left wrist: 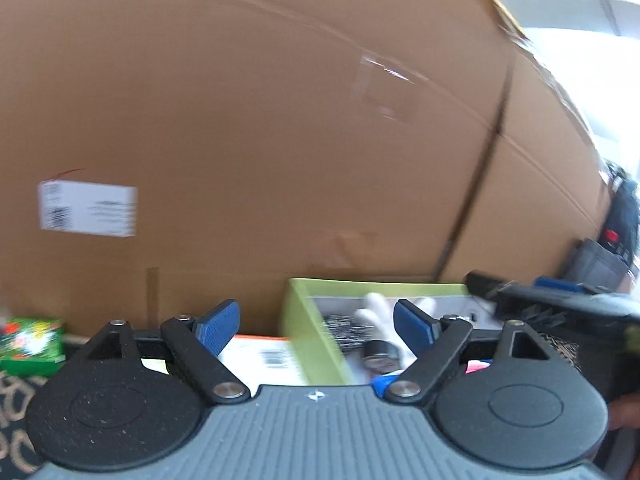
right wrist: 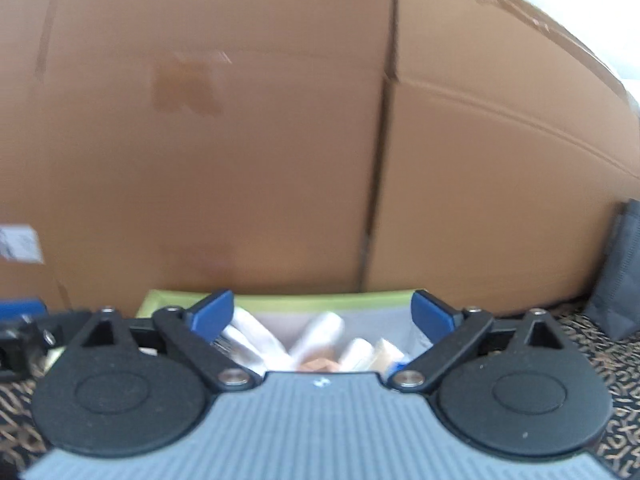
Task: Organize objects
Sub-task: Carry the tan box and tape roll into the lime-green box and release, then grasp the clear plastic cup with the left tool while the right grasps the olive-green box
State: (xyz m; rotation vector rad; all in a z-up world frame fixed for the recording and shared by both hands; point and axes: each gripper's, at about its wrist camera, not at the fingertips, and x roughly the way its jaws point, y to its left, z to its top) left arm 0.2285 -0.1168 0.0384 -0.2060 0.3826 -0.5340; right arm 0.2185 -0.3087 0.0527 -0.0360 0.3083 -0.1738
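Green-rimmed and open-topped, a bin (right wrist: 304, 303) sits on patterned carpet (right wrist: 600, 360) against a wall of brown cardboard boxes (right wrist: 240, 140). It already holds several white rolled items (right wrist: 320, 328), a dark round tin (left wrist: 376, 354) and more, too blurred to name, so much of the sorting looks done. A green packet (left wrist: 32, 344) and an orange-edged barcoded box (left wrist: 264, 356) lie outside, probably left to do. Both the left claw (left wrist: 316, 324) and right claw (right wrist: 323, 316) are spread wide, empty, hovering over the bin. A white shipping label (left wrist: 88, 210) is unreadable.

Bright daylight, motion blur, fisheye warp.
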